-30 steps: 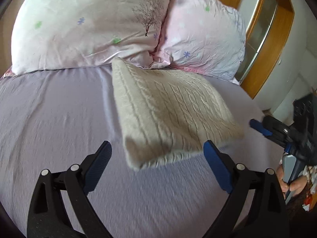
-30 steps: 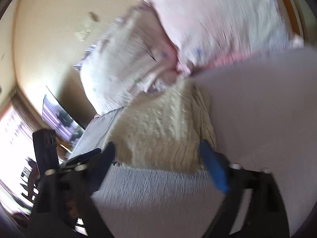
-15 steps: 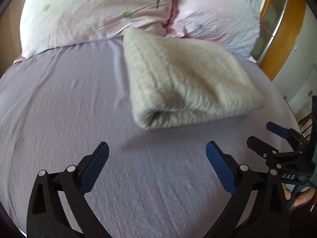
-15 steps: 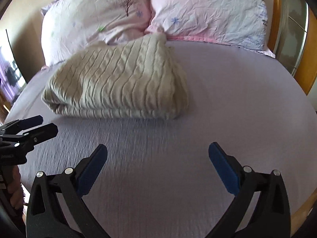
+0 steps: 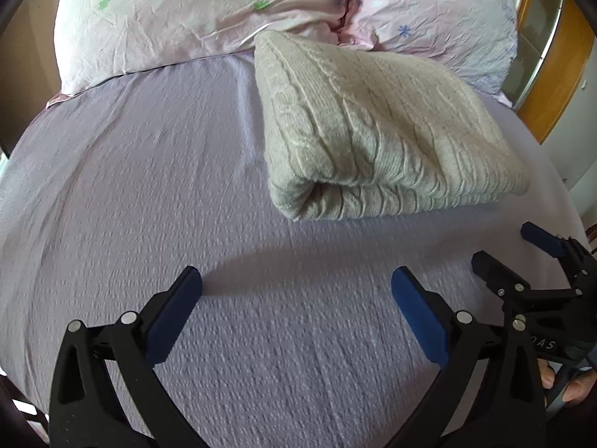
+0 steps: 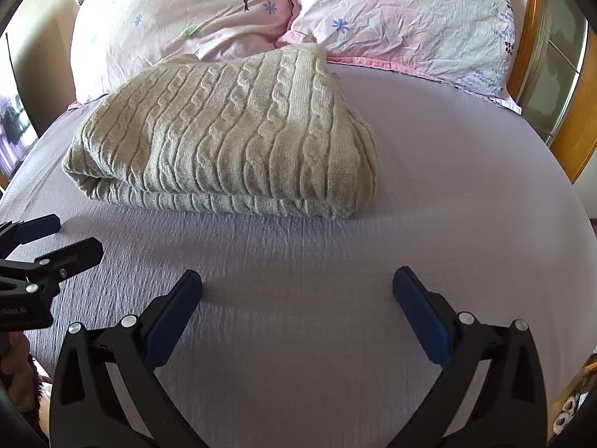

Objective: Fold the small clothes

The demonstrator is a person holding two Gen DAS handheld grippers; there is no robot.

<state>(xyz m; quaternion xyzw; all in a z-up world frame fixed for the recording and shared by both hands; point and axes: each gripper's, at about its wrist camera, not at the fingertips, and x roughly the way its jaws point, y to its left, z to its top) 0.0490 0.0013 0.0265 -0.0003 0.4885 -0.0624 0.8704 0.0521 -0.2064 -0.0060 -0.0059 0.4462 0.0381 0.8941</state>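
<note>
A cream cable-knit sweater (image 5: 373,127) lies folded into a thick rectangle on the lilac bed sheet (image 5: 149,186), its far end against the pillows. It also shows in the right wrist view (image 6: 231,134). My left gripper (image 5: 296,298) is open and empty, held back from the sweater's near edge. My right gripper (image 6: 296,298) is open and empty too, equally short of the sweater. Each gripper shows at the edge of the other's view: the right gripper (image 5: 522,254) and the left gripper (image 6: 56,239).
Two pale floral pillows (image 6: 179,18) (image 6: 410,15) lean at the head of the bed. A wooden frame with a glass panel (image 5: 552,56) stands at the right. The lilac sheet (image 6: 447,186) spreads flat around the sweater.
Both grippers have drawn back from the sweater toward the near side of the bed. The right wrist view has steadied from a tilted blur. The sweater stays folded in place.
</note>
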